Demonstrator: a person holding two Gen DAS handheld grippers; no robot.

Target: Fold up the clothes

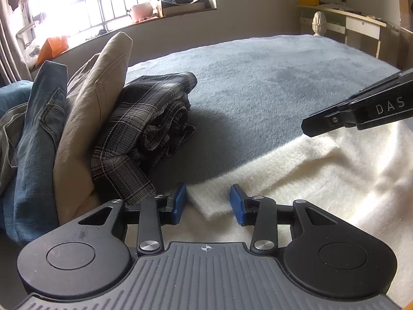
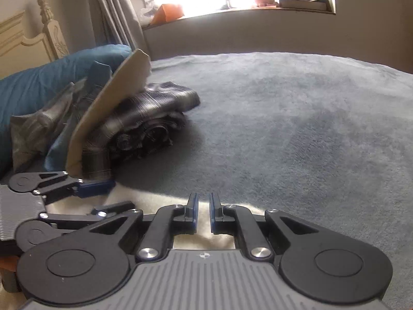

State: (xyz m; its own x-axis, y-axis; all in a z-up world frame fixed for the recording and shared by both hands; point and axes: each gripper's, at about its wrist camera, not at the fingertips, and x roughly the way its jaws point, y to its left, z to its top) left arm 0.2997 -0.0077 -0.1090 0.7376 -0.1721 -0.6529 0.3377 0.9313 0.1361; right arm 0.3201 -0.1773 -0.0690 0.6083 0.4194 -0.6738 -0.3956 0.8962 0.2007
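While both tongs hang low over the grey-blue fleece bed cover (image 1: 271, 77), the task's thing, a cream-white fuzzy knitted garment (image 1: 322, 180), lies spread flat on that cover directly beneath and ahead of them. Left gripper (image 1: 208, 201): its blue pads stand moderately apart, with a folded corner of the cream garment lying between them; neither pad is seen pressing on the cloth, so no hold is established. Right gripper (image 2: 204, 213): its pads stand nearly together with only a narrow slit between them, positioned over the far edge of the cream garment; cream fabric shows below the slit, but whether any of it is pinched cannot be told. In the left wrist view the right gripper enters from the right edge, above the garment's far edge. To the left of the left gripper, just beside its left finger, rests a heap of other clothes: a dark grey plaid folded cloth (image 1: 144, 129), a beige cotton piece (image 1: 95, 108) leaning upright against it, and blue denim jeans (image 1: 38, 129) further left. Beyond the heap sits a teal pillow (image 2: 51, 75).
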